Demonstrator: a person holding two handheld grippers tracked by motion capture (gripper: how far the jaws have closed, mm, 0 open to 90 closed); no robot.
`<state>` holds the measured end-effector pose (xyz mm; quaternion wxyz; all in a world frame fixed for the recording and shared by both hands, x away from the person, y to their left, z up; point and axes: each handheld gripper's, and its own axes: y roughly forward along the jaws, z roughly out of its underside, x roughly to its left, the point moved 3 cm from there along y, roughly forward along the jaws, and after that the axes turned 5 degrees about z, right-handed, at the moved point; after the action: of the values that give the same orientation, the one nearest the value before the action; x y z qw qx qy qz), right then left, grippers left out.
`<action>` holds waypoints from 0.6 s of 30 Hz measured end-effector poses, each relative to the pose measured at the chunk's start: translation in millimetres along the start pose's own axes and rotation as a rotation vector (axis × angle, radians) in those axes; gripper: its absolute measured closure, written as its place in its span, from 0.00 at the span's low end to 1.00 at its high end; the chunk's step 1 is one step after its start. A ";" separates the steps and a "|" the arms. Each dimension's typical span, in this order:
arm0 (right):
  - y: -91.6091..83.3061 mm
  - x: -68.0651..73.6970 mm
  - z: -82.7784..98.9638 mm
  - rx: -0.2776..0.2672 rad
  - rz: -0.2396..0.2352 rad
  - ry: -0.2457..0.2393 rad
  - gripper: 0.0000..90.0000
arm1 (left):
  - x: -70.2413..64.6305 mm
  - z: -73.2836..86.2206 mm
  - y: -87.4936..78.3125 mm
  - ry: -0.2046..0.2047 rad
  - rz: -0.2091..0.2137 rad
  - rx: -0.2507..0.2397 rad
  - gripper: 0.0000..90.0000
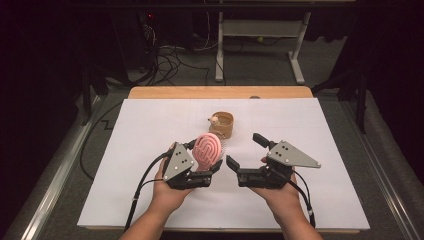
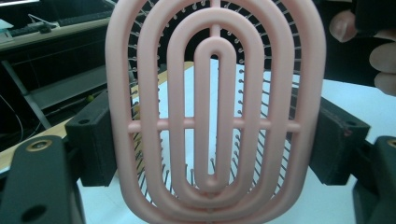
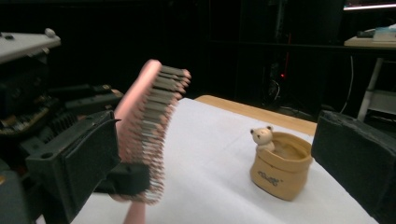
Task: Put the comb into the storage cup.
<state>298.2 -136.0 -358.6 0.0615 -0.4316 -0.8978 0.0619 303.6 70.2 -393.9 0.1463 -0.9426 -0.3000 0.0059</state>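
Observation:
A pink oval hairbrush [image 1: 207, 148] stands upright above the white sheet, held across its head by my left gripper [image 1: 204, 156]. In the left gripper view both black jaws press on the sides of the hairbrush [image 2: 149, 123], whose ribbed back faces the camera; the left gripper [image 2: 215, 140] is shut on it. My right gripper [image 1: 244, 149] hovers just right of the brush, jaws wide apart with nothing between them. In the right gripper view the right gripper [image 3: 217, 163] frames the bristle side of the brush [image 3: 144, 126] at left.
A small tan pot with a bear figure [image 1: 221, 124] [image 3: 280, 170] stands on the white sheet [image 1: 150, 130] behind the grippers. The wooden table edge [image 1: 220, 92] lies beyond it. Fingers of the other hand [image 2: 383, 60] show past the brush.

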 end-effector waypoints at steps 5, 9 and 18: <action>9.0 9.9 -6.8 0.004 -0.030 0.003 0.05 | -3.1 -1.7 -0.1 0.003 -0.001 -0.007 0.22; 16.9 16.2 -8.3 0.020 -0.053 0.005 0.07 | -4.1 -0.8 1.1 0.005 -0.001 -0.001 0.22; 25.1 26.6 -11.3 0.040 -0.087 0.012 0.22 | -7.2 -2.0 0.7 0.011 -0.004 -0.006 0.22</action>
<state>302.8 -98.9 -350.1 0.0779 -0.3913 -0.9139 0.0746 298.3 65.0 -392.8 0.1449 -0.9425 -0.3013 -0.0005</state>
